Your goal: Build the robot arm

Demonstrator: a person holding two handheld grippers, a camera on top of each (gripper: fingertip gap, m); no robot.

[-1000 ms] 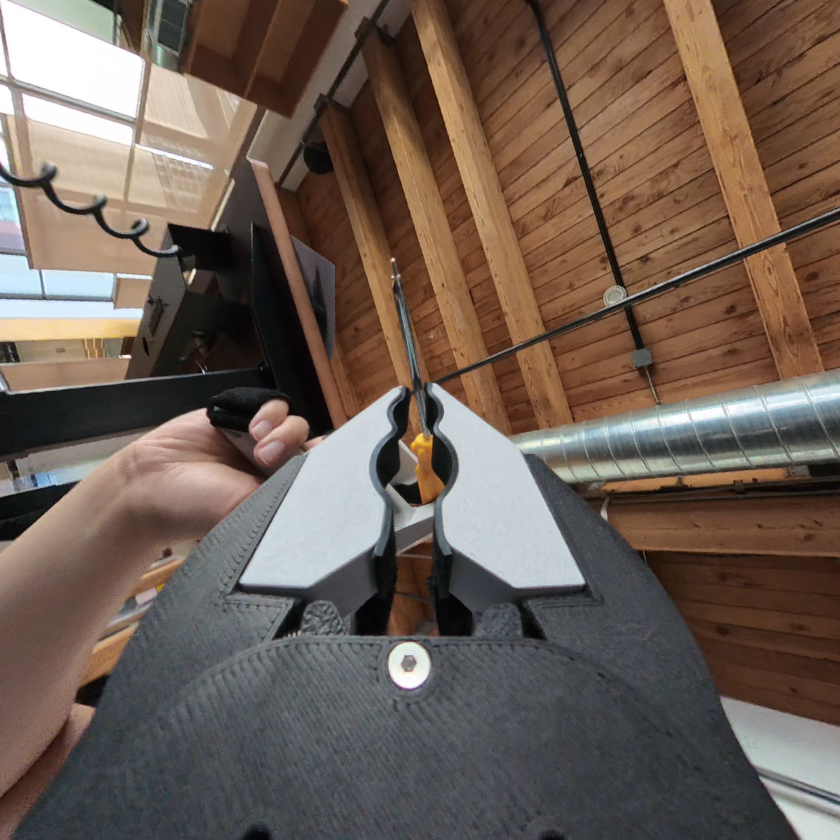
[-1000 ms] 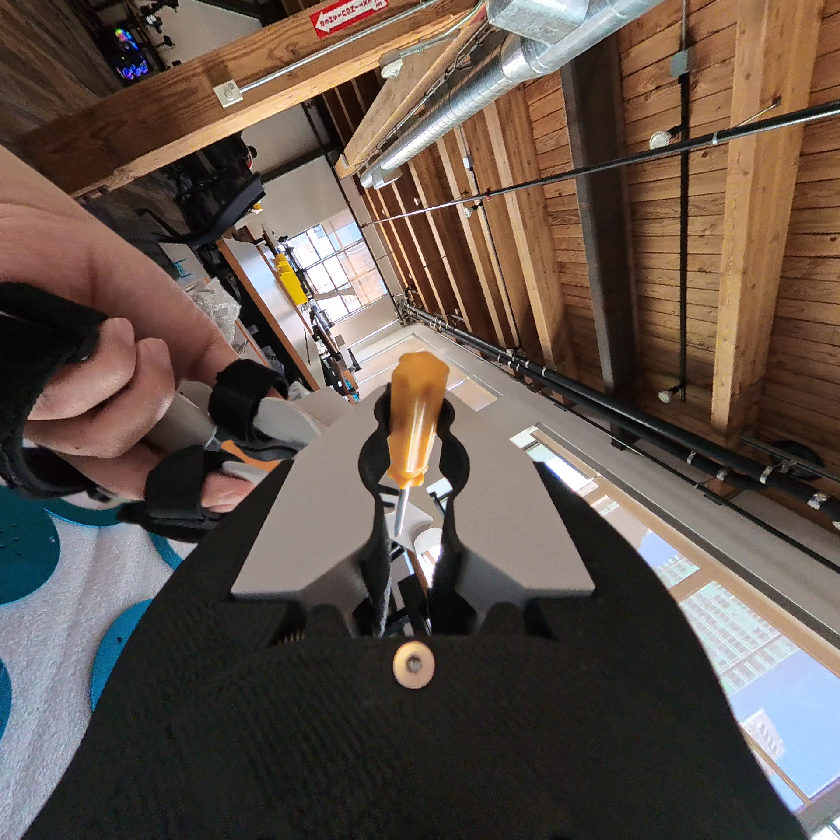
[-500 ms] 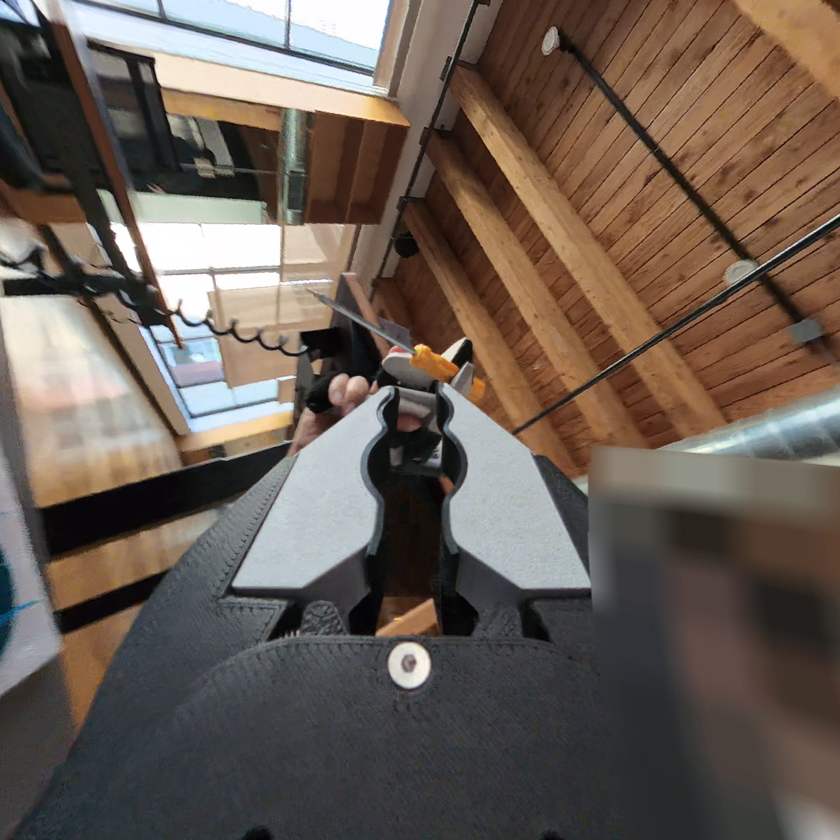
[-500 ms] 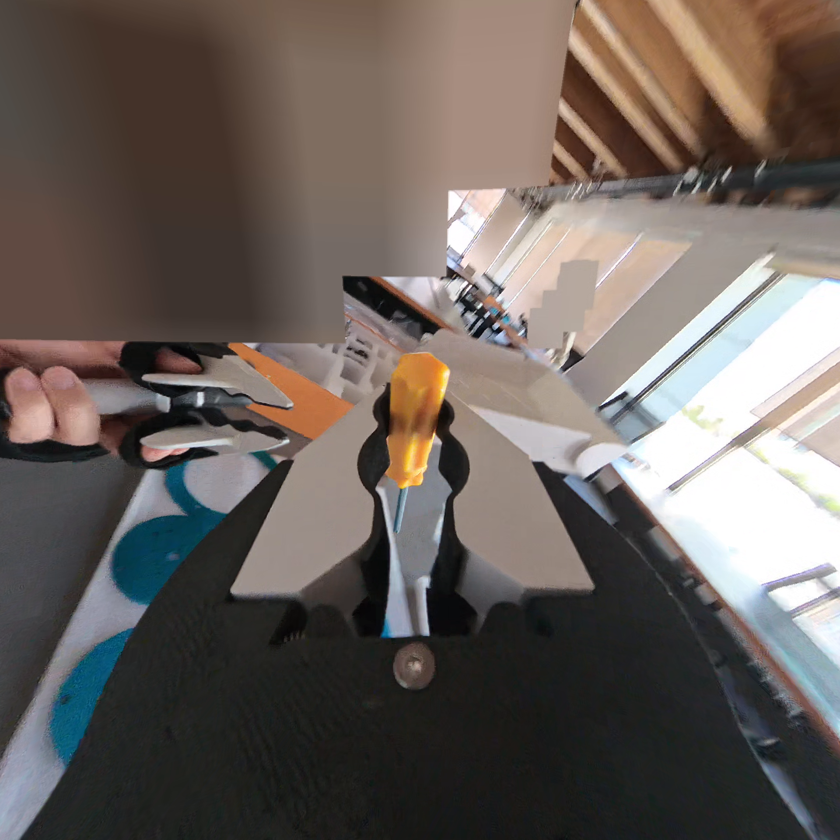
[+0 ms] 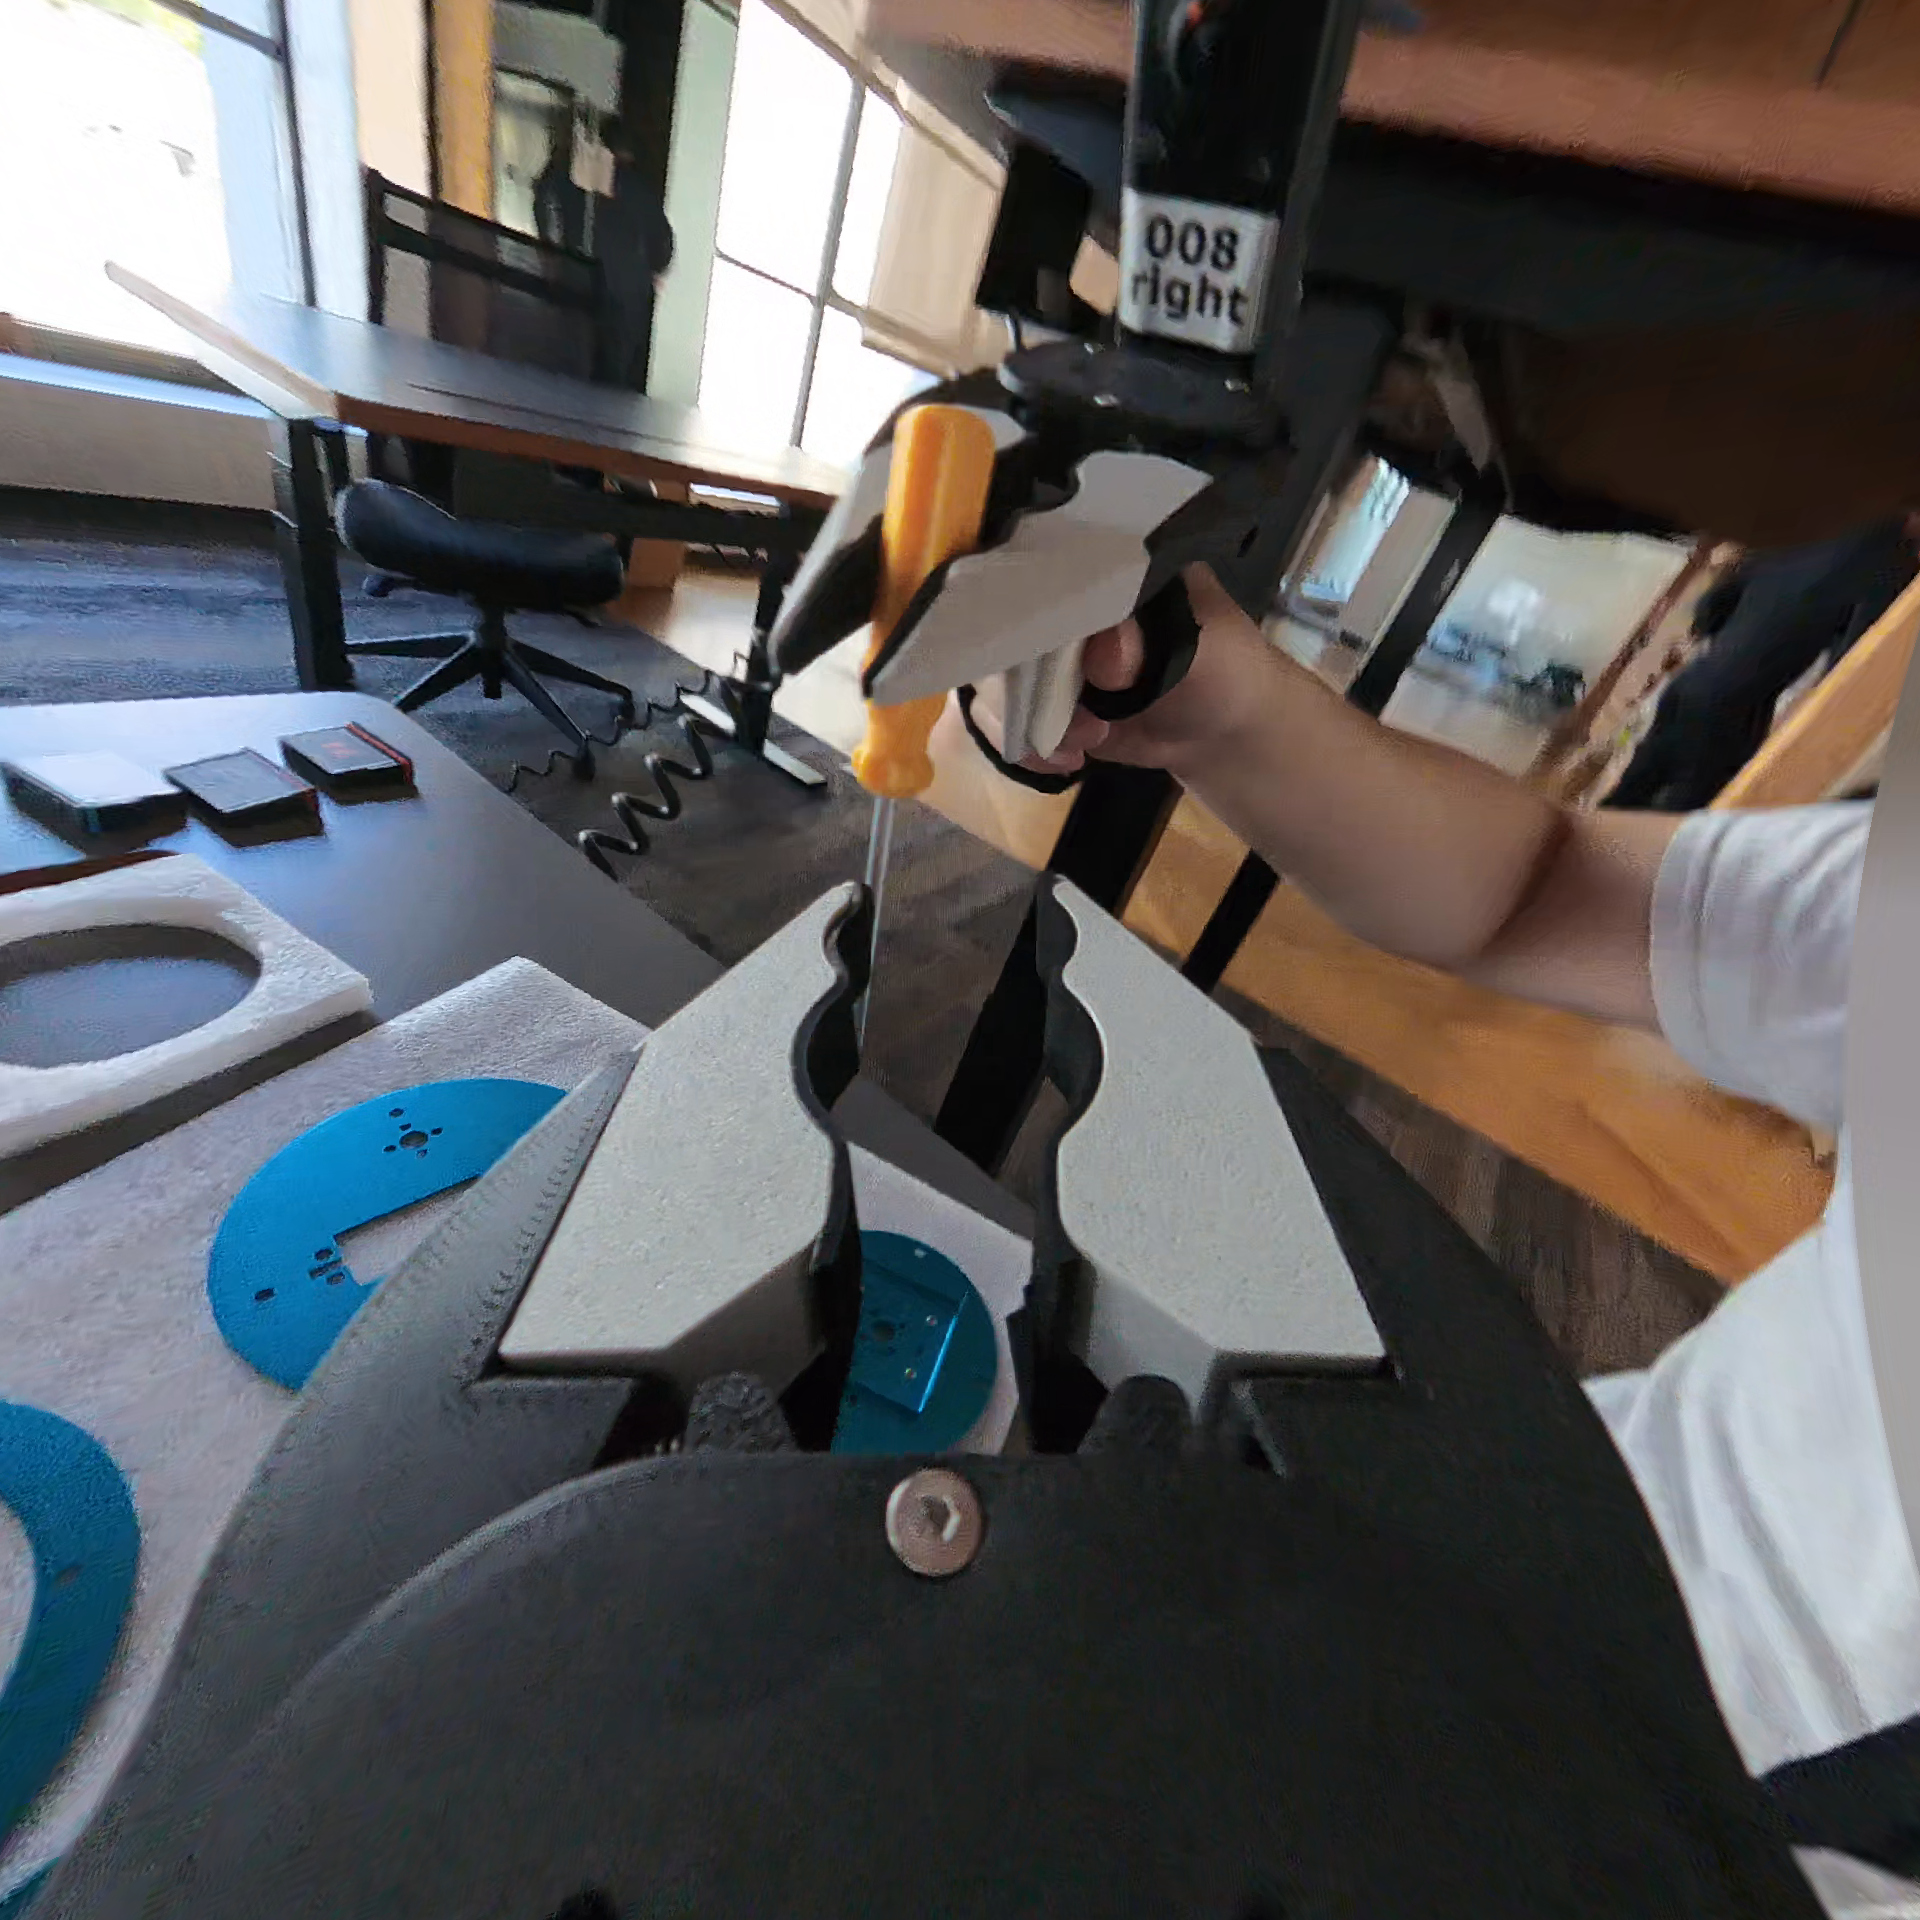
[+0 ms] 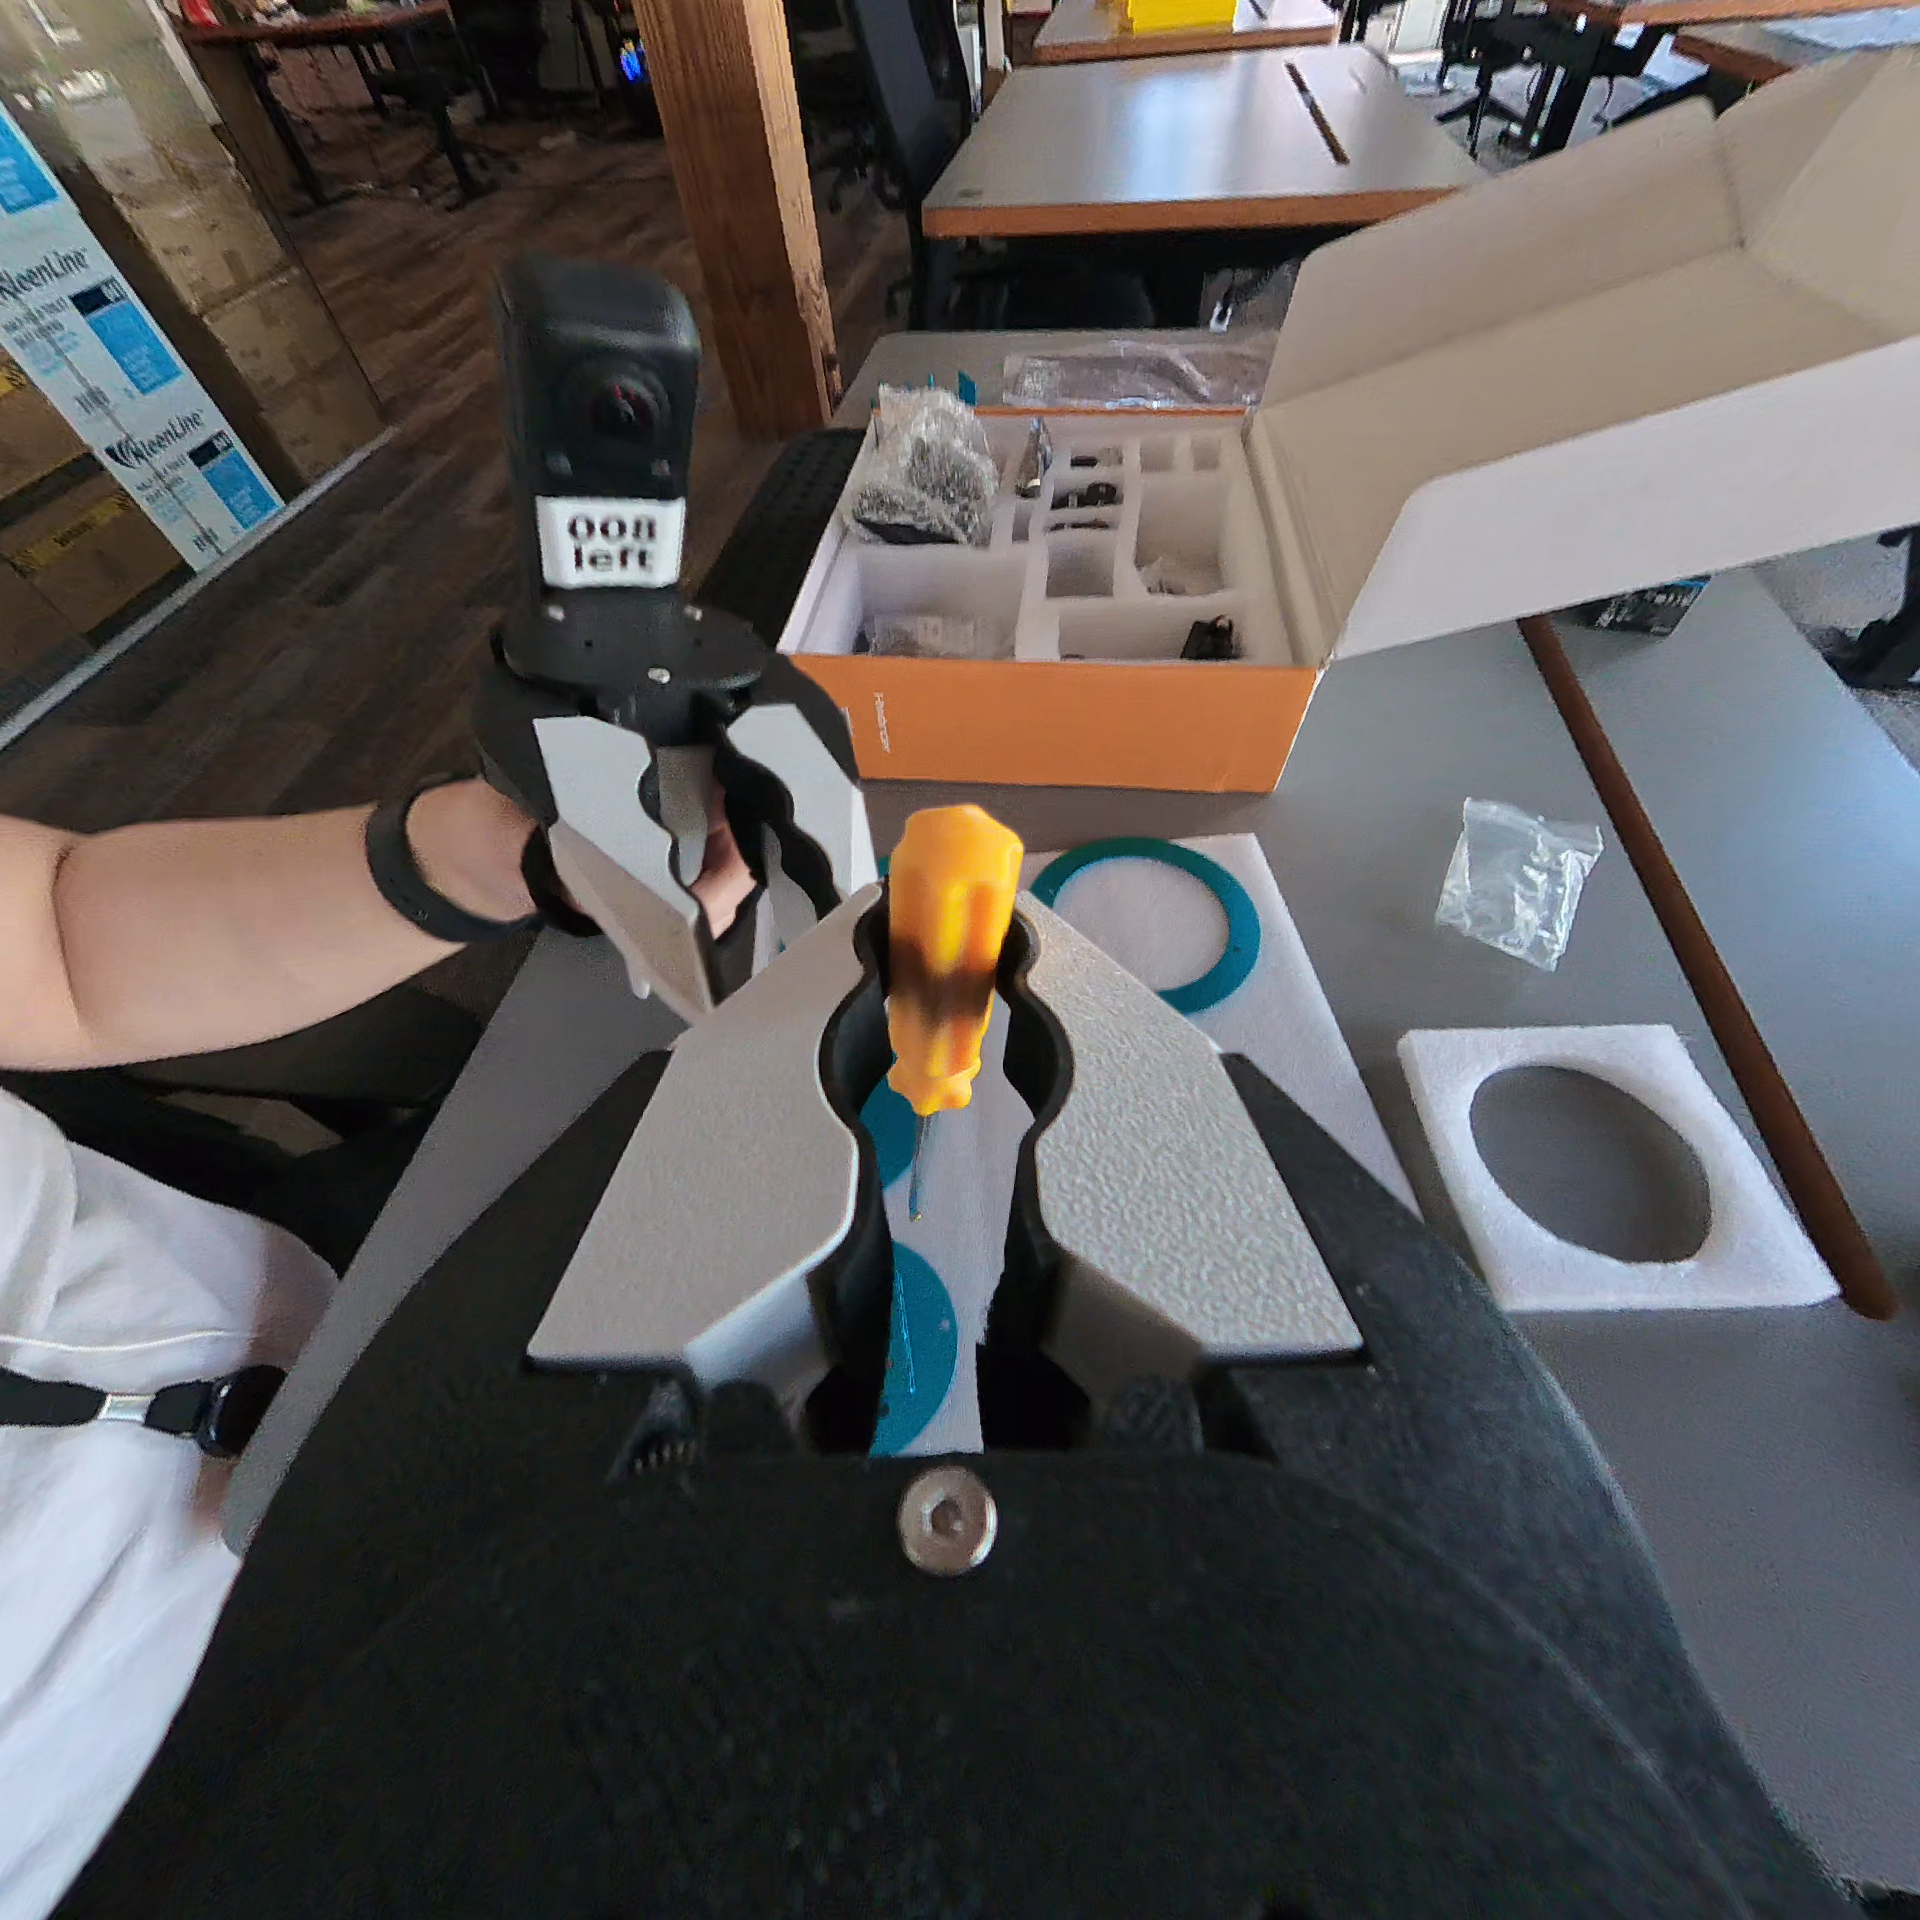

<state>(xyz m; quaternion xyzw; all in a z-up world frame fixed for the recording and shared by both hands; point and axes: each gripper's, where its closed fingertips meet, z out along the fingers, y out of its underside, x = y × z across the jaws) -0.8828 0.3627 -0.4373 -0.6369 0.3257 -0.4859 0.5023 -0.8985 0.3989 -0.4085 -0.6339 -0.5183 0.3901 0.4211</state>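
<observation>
My right gripper [image 6: 945,914] is shut on the handle of an orange screwdriver [image 6: 951,997], whose metal shaft points down at the white foam mat [image 6: 1288,1029]. In the left wrist view the right gripper [image 5: 836,665] holds the screwdriver [image 5: 920,582] upright just beyond my left gripper [image 5: 951,904]. The left gripper is open and empty, and the shaft tip hangs by its left finger. The left gripper also shows in the right wrist view [image 6: 748,935]. A blue disc with a raised block [image 5: 914,1340] lies on the mat below the left jaws.
A blue disc [image 5: 353,1216] and a teal ring [image 6: 1153,914] lie on the mat. A white foam square with a round hole [image 6: 1590,1164] and a clear bag [image 6: 1517,878] lie on the grey table [image 6: 1455,748]. An open orange box of parts [image 6: 1049,717] stands behind. One gripper's finger ends stand about 5 centimeters off the other's. From the left gripper's tips to the blue disc [image 5: 353,1216] is close to 20 centimeters.
Both grippers have swung down from facing the ceiling to facing the table. The left jaws have opened wider and come away from the screwdriver shaft. The right gripper keeps hold of the handle.
</observation>
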